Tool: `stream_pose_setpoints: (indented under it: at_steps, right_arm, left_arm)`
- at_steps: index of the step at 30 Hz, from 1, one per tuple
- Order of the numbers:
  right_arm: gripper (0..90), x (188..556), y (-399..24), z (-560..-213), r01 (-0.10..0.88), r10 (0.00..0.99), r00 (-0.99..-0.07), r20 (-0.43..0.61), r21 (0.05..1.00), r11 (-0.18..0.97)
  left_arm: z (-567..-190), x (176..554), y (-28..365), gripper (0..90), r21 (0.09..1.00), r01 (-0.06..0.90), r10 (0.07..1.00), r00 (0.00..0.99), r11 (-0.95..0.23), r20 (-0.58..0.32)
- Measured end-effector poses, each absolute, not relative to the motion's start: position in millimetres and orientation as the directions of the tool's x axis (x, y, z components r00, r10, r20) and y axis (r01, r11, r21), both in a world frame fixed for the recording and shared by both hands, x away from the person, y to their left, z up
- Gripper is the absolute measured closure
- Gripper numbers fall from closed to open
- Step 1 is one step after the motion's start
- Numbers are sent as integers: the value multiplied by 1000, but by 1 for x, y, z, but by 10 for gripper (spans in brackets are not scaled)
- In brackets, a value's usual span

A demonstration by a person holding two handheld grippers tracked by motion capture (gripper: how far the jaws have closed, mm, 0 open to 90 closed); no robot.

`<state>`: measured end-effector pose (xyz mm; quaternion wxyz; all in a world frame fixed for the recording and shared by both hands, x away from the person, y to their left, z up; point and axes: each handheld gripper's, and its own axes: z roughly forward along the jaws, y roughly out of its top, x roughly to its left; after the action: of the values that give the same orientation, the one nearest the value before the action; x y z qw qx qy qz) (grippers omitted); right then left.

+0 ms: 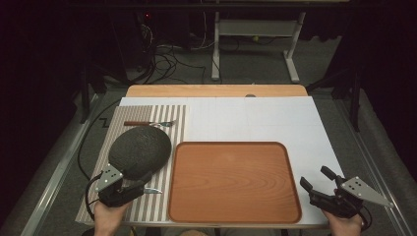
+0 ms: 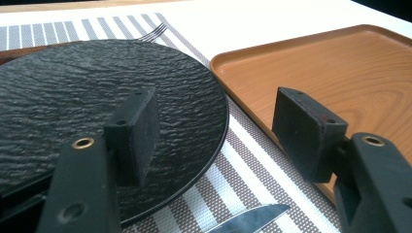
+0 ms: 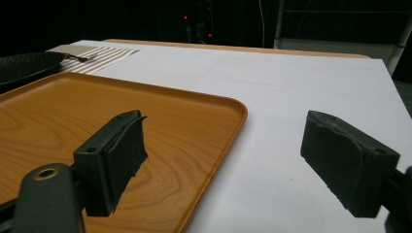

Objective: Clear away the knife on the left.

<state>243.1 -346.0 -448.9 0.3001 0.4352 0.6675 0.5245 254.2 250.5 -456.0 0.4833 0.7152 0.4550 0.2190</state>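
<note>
A black textured plate (image 1: pixel 140 150) (image 2: pixel 73 97) lies on a striped placemat (image 1: pixel 178 123) at the left. Beyond it lies a fork (image 1: pixel 150 123) (image 2: pixel 153 33). A knife blade (image 1: pixel 152 190) (image 2: pixel 252 221) pokes out near the plate's front edge. My left gripper (image 1: pixel 134 185) (image 2: pixel 221 116) is open at the plate's near rim, with one jaw over the plate and the other over the tray's edge. A bare wooden tray (image 1: pixel 235 144) (image 3: pixel 73 111) fills the middle. My right gripper (image 1: pixel 315 177) (image 3: pixel 228 133) is open by the tray's near right corner and holds nothing.
White table surface (image 1: pixel 275 118) stretches beyond and to the right of the tray. The wooden table edge (image 1: pixel 216 90) runs along the far side. Cables and a desk frame (image 1: pixel 255 29) stand on the floor beyond.
</note>
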Motion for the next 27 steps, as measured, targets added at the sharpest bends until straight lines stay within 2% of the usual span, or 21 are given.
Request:
stream_pose_setpoints:
  at_steps: [11, 21, 27]
  right_arm:
    - [168, 243, -346, -449, 268, 898, -436, 51, 960, 76]
    - [168, 244, -346, -449, 271, 896, -440, 60, 960, 69]
    - [169, 245, -345, -448, 272, 894, -443, 58, 960, 73]
  left_arm:
    - [-455, 254, 250, 320, 892, 438, 856, 498, -114, -135]
    - [-455, 258, 243, 320, 881, 442, 842, 530, -170, -103]
    - [-454, 258, 244, 319, 867, 469, 838, 531, -169, -123]
